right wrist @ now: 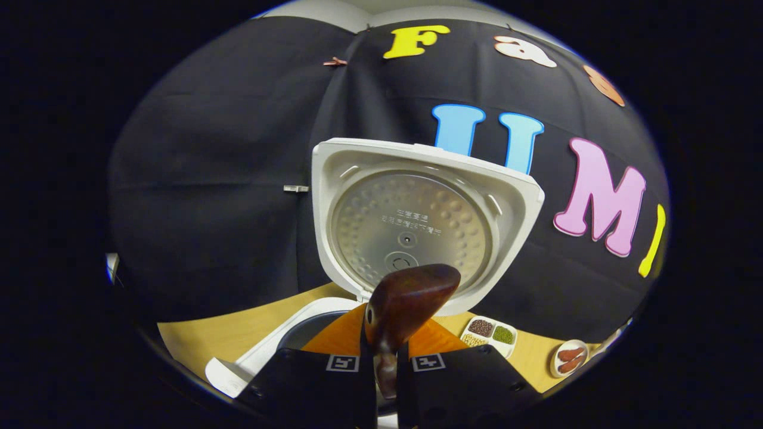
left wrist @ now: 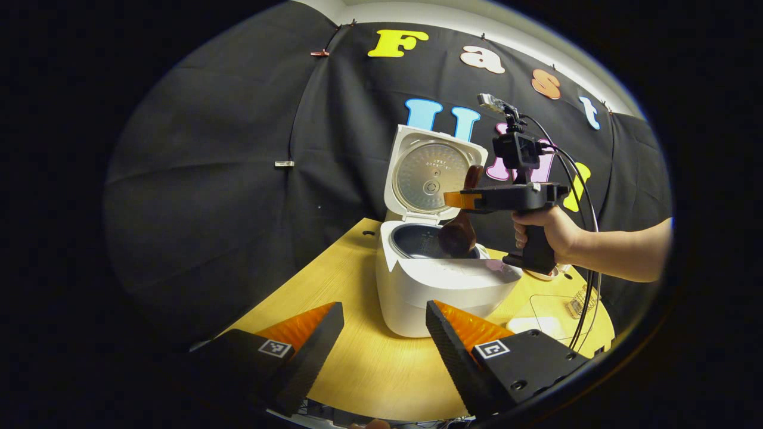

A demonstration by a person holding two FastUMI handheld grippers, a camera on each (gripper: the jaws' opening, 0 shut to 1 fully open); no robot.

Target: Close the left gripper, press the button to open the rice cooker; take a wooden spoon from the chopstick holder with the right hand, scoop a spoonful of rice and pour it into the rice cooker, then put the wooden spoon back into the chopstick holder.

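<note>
While the rice cooker (left wrist: 444,286) is sitting on the wooden desk (left wrist: 334,280) with its lid (left wrist: 432,176) standing fully open, the right tongs (left wrist: 454,199) are clamping the wooden spoon (left wrist: 460,229) by its handle, both fingers pressing on it. A hand (left wrist: 545,232) is holding these tongs over the cooker, and the spoon's bowl is hanging down at the rim of the dark inner pot (left wrist: 417,241). Nearer the camera, the left tongs (left wrist: 384,325) are hovering low over the desk with fingers spread apart, holding nothing. Seen from the right gripper view, a divided dish of grains (right wrist: 490,335) and a small plate (right wrist: 570,356) are lying on the desk beyond the cooker.
</note>
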